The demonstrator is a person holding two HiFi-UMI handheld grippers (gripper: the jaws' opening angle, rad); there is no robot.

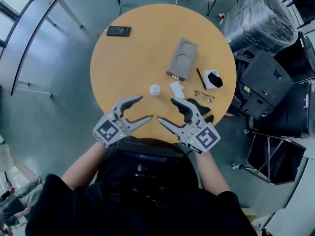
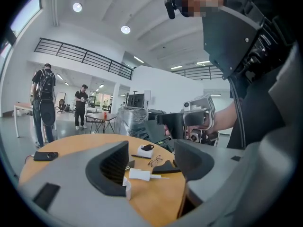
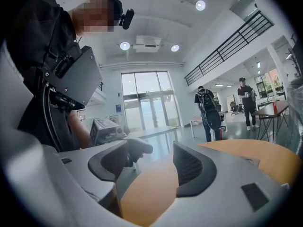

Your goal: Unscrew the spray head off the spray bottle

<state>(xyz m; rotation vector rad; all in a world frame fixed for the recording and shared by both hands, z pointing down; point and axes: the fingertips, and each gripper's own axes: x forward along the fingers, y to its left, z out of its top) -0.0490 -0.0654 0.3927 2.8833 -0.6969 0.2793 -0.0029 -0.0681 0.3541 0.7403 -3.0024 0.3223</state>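
1. The left gripper (image 1: 145, 107) has its jaws spread wide with nothing between the pads. In the left gripper view, only the round table (image 1: 128, 63) and the things on it show through the gap.
2. The right gripper (image 1: 166, 110) is also spread wide and empty. Its tips face the left gripper's tips, near them but apart, over the table's near edge.
3. Just beyond the left jaws' tips stands the white spray bottle (image 1: 155, 89), with no head on it.
4. The white spray head (image 1: 177, 89) lies on the table just beyond the right gripper's far jaw. It is beside the bottle but not touching it.
5. Farther out past the right jaws lie the glasses (image 1: 204, 96) and a pen (image 1: 201, 78).
6. Beyond those lies a grey tray (image 1: 182, 59), and far past the left jaws a phone (image 1: 118, 31).
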